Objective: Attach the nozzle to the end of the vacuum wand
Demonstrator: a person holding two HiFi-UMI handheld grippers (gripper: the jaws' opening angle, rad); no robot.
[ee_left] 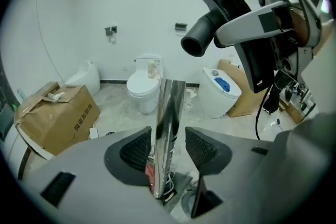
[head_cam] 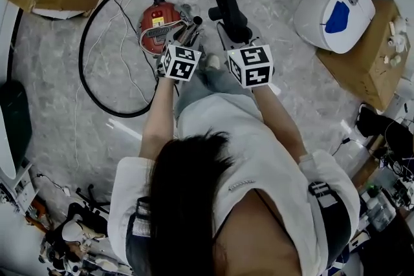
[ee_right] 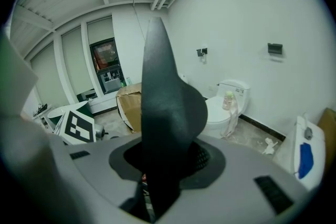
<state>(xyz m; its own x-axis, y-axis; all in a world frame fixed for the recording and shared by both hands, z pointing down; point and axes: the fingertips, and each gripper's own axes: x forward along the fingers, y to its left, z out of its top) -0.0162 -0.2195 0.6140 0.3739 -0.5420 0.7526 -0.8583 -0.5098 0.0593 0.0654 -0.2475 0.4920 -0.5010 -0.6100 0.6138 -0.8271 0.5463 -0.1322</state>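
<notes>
Left gripper view is filled at its near edge by the left gripper (ee_left: 166,145). Its jaws are spread, and the vacuum wand (ee_left: 169,107) stands upright between them. A gap is seen at the right-hand pad; whether the other pad touches the tube cannot be settled.

The wand is judged to be a stiff, polished metal tube, likely slippery under the pads. It would best be clamped squarely a little below its open top, so that the end is left free.

Just beyond and above it, the nozzle (ee_left: 210,10) is pinched by the right gripper (ee_right: 168,159), with its round socket (ee_left: 194,43) turned toward the wand's end but well apart from it. It is judged to be light, rigid plastic, safely held by its flat body.

On the floor below, the red vacuum canister (head_cam: 157,24) and the looped hose (head_cam: 84,68) are seen. Farther off, a cardboard box (ee_left: 58,118) and a toilet (ee_left: 143,86) stand by the wall.

The wand's lower end and its joint to the hose are hidden behind the gripper body. In the right gripper view, the socket is blocked by the nozzle's own body.
</notes>
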